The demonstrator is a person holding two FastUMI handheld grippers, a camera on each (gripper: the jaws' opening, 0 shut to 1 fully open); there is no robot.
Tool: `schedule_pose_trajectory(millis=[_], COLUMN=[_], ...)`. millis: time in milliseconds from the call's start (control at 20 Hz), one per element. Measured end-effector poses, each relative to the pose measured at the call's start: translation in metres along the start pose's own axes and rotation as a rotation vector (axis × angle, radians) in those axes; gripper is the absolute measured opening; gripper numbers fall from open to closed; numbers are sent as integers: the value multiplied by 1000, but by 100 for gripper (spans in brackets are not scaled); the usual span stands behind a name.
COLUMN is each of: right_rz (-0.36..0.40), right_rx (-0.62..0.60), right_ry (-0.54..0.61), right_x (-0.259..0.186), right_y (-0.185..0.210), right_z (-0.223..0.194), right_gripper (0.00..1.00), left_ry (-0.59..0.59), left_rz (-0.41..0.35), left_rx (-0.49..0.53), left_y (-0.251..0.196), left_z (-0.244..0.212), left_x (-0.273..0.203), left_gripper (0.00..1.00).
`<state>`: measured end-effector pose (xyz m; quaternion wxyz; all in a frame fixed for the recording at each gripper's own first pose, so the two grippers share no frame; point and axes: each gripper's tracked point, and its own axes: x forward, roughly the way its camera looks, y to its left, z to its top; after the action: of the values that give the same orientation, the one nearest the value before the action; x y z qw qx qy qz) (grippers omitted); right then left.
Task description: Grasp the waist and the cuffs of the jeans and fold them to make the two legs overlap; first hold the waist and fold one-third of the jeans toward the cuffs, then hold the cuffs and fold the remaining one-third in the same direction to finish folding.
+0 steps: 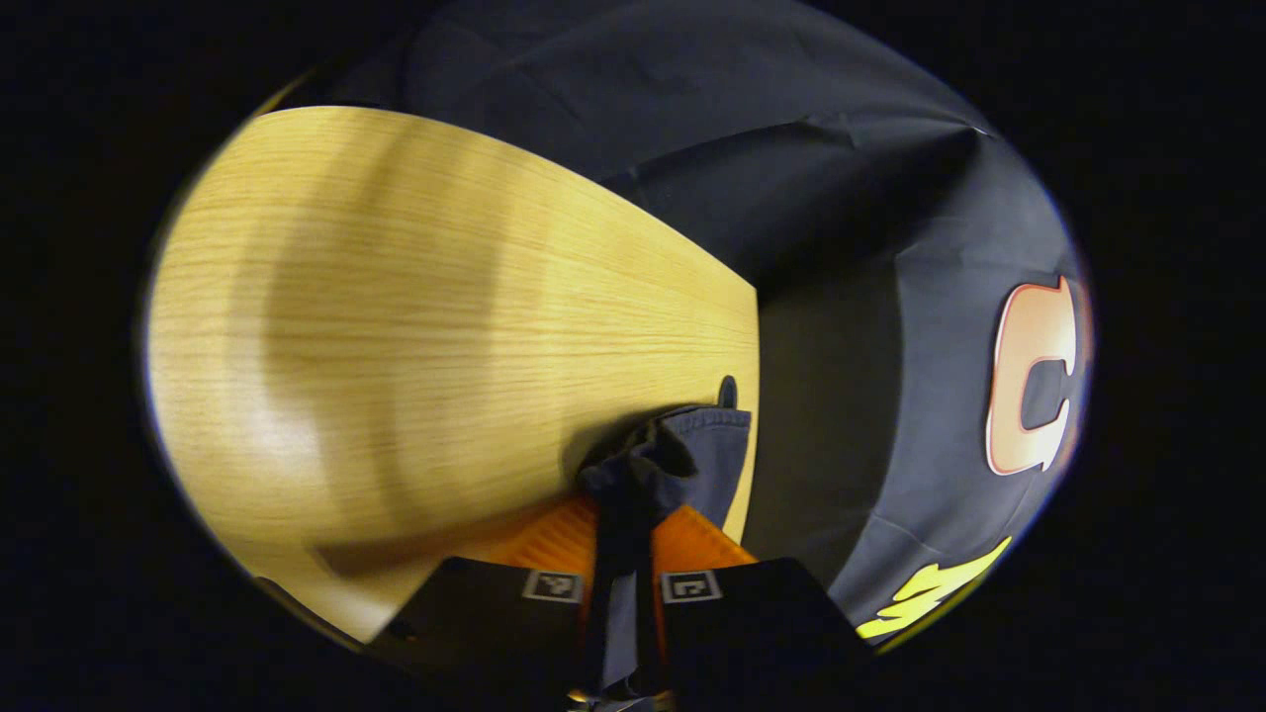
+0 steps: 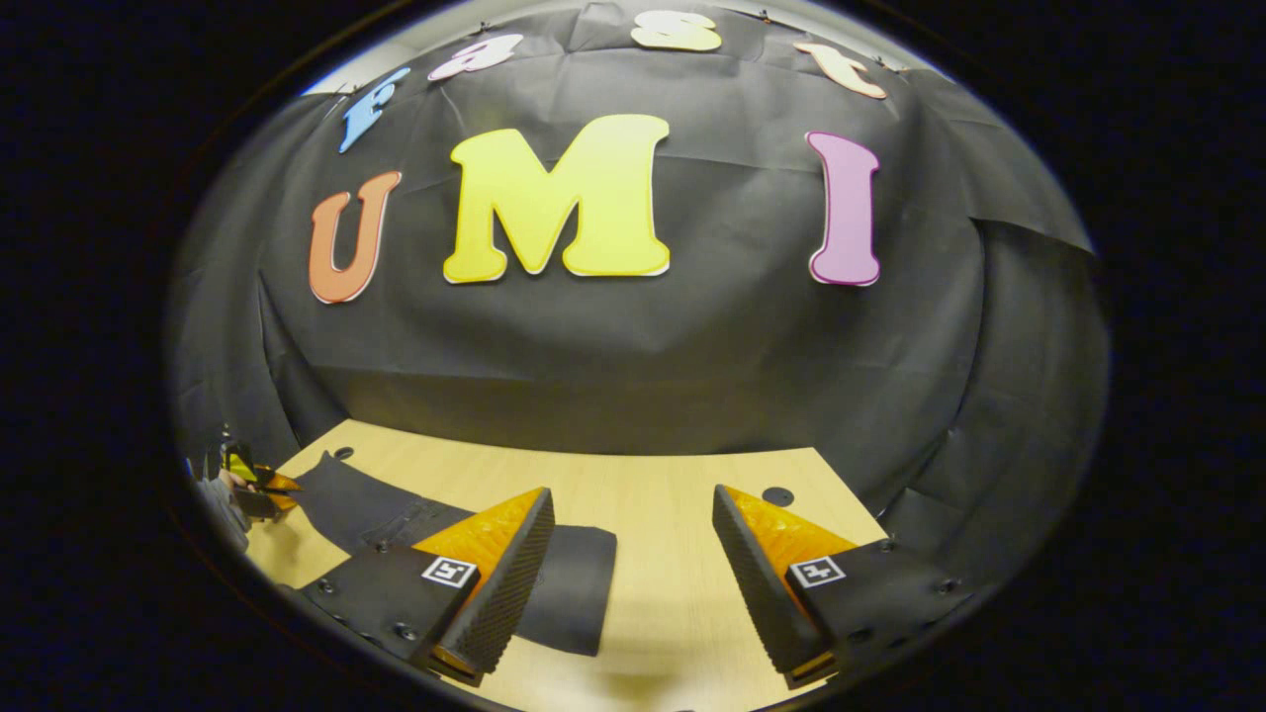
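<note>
Left gripper view: your left hand-held gripper is closed on a bunched fold of the jeans; the dark cloth runs down between both fingers, which press on it from either side; a hemmed edge of the jeans spreads just beyond the fingertips, near the far edge of the tabletop; a small dark round mark lies on the wood just beside that edge; the rest of the wood-grained tabletop stretches away to the left, with the black booth wall behind it.

Right gripper view: your right hand-held gripper stands wide open above the tabletop, its two fingers well apart and holding nothing; the jeans lie flat on the wood as a dark band reaching from the far left toward the middle, one end passing behind the left-side finger; bare wood shows between the fingers; at the far left edge your other hand-held gripper sits at the end of the jeans, too small to tell its grip here; a dark round mark lies near the tabletop's back edge; the black booth wall rises behind.
</note>
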<state>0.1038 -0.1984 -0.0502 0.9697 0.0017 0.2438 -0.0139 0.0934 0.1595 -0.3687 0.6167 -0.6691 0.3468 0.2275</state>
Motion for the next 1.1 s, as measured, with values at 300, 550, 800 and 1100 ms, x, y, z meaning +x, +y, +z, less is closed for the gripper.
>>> schedule_pose_trajectory(millis=[300,550,800,1100], right_rz=[9,9,-5,-37], right_rx=[-16,-3,16,51], right_ry=[-7,-25,-39,-47], right_x=[-5,-16,-33,-60], right_y=[-2,-11,-32,-66], right_z=[4,8,9,3], right_gripper=[99,99,99,99], left_ry=[-43,-99,-139,-114], left_rz=[-15,-100,-252,-369], left_rx=[116,314,484,666], left_y=[-14,-61,-142,-201], left_z=[-2,-22,-71,-165], left_x=[-13,-48,-96,-122], left_gripper=[4,4,3,3])
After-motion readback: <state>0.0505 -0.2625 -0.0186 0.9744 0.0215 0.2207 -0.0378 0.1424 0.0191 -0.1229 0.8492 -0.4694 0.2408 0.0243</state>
